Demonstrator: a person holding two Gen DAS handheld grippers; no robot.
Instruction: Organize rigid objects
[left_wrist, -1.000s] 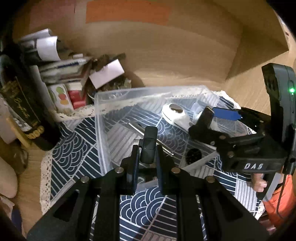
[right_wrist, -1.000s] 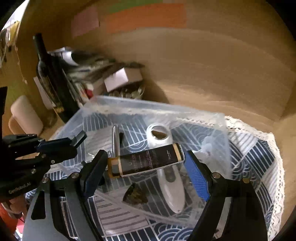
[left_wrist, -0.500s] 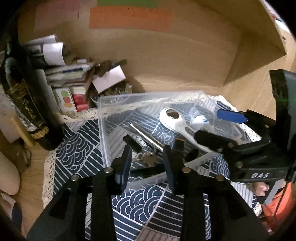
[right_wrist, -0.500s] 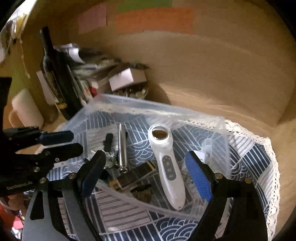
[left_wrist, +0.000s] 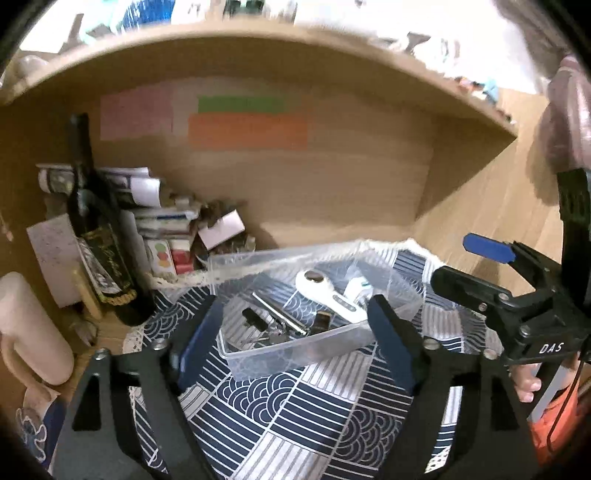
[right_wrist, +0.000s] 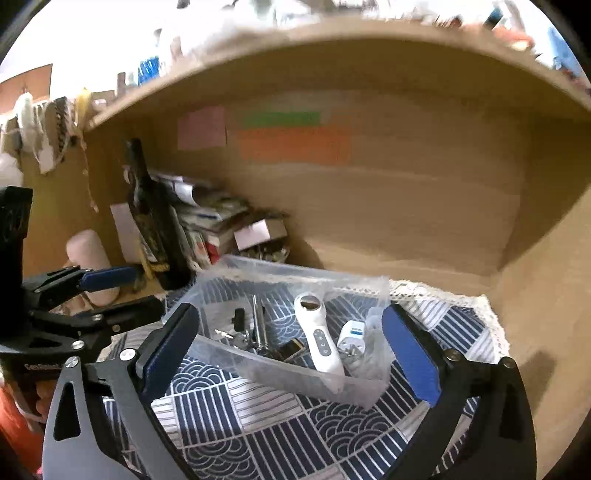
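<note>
Bin (right_wrist: 280, 373) clear plastic, white handheld device (right_wrist: 319, 336) inside, metal bits

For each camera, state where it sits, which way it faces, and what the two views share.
Left wrist: sits behind the open left tool, facing the clear bin in a wooden alcove; right tool shows at right.
Right wrist: behind the open right tool, facing the same bin; left tool shows at left.
Shared: bin, white device, wine bottle.

The letters "DAS" stand in white on the black body of the right gripper (left_wrist: 480, 273), seen from the left wrist camera. Gold script on the dark wine bottle (left_wrist: 99, 236) and print on the left gripper (right_wrist: 110, 291) are too blurred to read.
</note>
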